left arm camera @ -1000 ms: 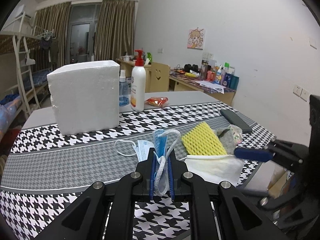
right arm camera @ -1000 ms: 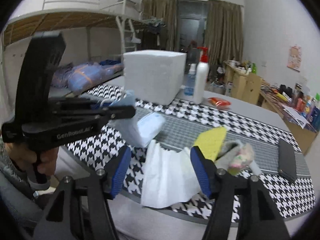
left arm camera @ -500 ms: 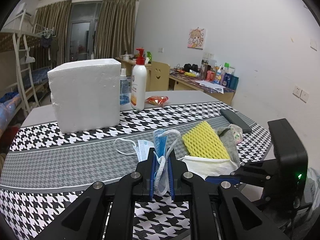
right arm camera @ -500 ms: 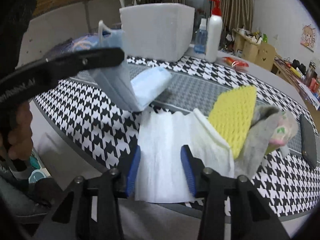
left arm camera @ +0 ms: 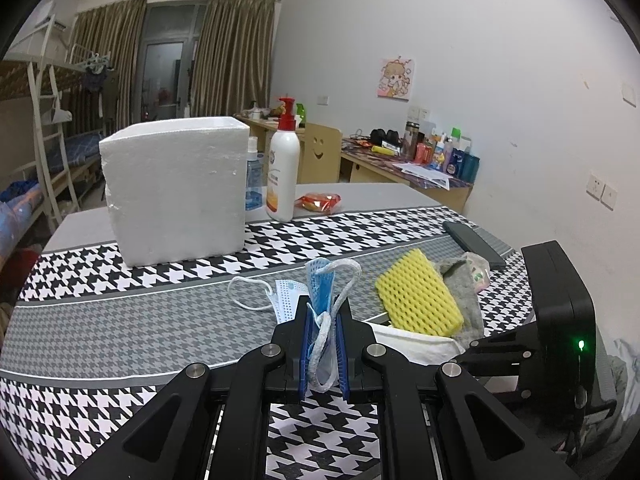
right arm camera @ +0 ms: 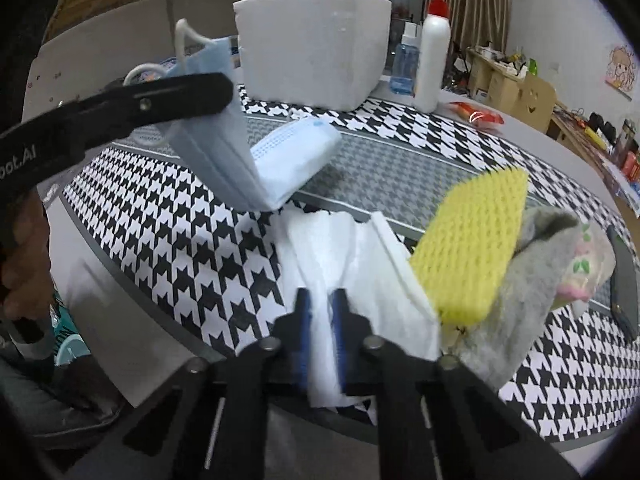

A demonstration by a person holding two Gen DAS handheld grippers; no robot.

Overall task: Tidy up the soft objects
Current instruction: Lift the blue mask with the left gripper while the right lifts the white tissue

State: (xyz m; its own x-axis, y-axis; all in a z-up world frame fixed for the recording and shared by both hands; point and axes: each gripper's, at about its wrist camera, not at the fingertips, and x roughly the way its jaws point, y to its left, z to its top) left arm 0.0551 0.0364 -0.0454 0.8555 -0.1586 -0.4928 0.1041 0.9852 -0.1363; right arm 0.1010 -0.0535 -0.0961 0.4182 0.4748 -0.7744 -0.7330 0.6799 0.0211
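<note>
Fingers of the left gripper (left arm camera: 323, 350) are pressed together on a blue face mask (left arm camera: 320, 286), whose folded body and white ear loop stick up between and just ahead of the pads, lifted off the houndstooth tablecloth (left arm camera: 120, 320). The right gripper (right arm camera: 322, 326) pinches the near edge of a white cloth (right arm camera: 352, 264) that spreads forward from its tips across the tablecloth, with a yellow sponge (right arm camera: 476, 240) and a grey rag (right arm camera: 532, 280) just to the right of the tips.

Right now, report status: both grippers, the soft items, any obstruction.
Left gripper shut on blue face mask, lifted. Right gripper shut on white tissue at table edge. Yellow foam net overlaps tissue.
</note>
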